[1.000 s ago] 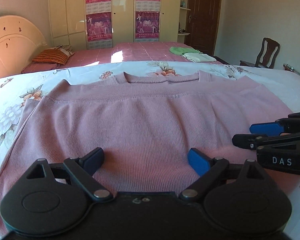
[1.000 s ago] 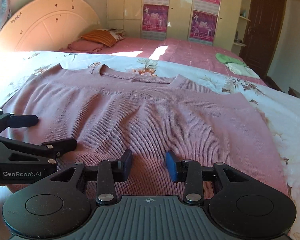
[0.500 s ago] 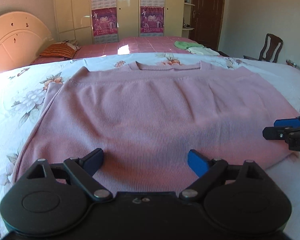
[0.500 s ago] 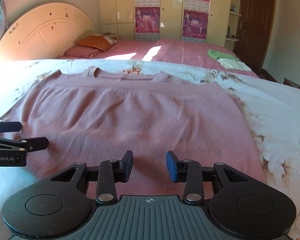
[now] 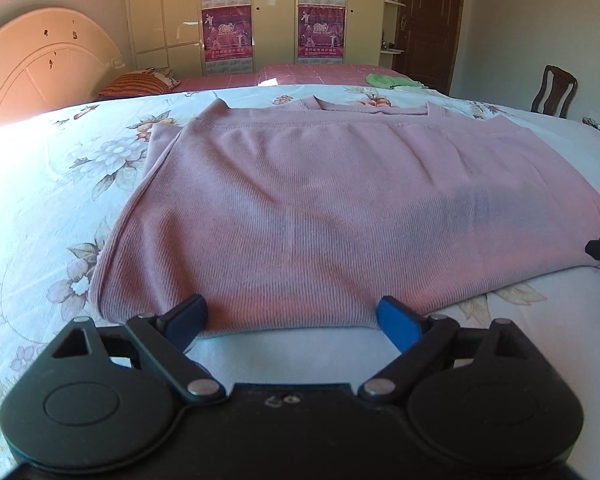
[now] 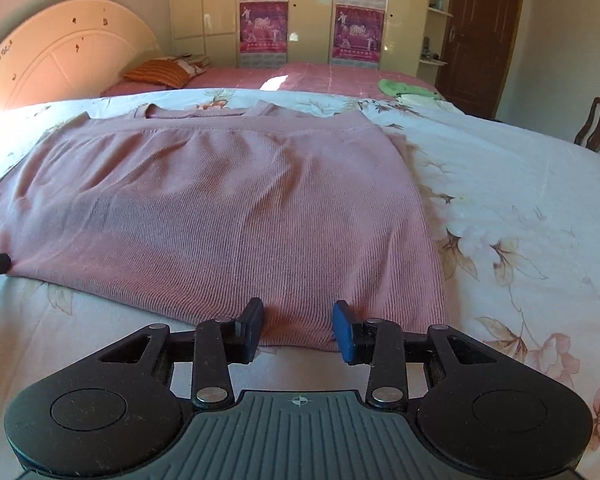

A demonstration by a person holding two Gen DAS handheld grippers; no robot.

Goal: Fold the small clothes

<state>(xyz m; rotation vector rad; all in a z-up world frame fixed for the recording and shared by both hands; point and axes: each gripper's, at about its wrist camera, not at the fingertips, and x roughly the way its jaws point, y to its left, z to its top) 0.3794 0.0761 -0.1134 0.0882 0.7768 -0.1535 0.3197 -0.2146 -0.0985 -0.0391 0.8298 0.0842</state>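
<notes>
While the bed with its floral sheet carries everything, we see the pink sweater lying flat across it, already folded once, neckline on the far side. We judge a further fold is in hand; next we must pinch the near edge at both ends and carry it toward the collar. Our left claw stands wide open at that edge, holding nothing; our right claw is partly open, empty, straddling the edge. Sleeves are hidden under the fold
</notes>
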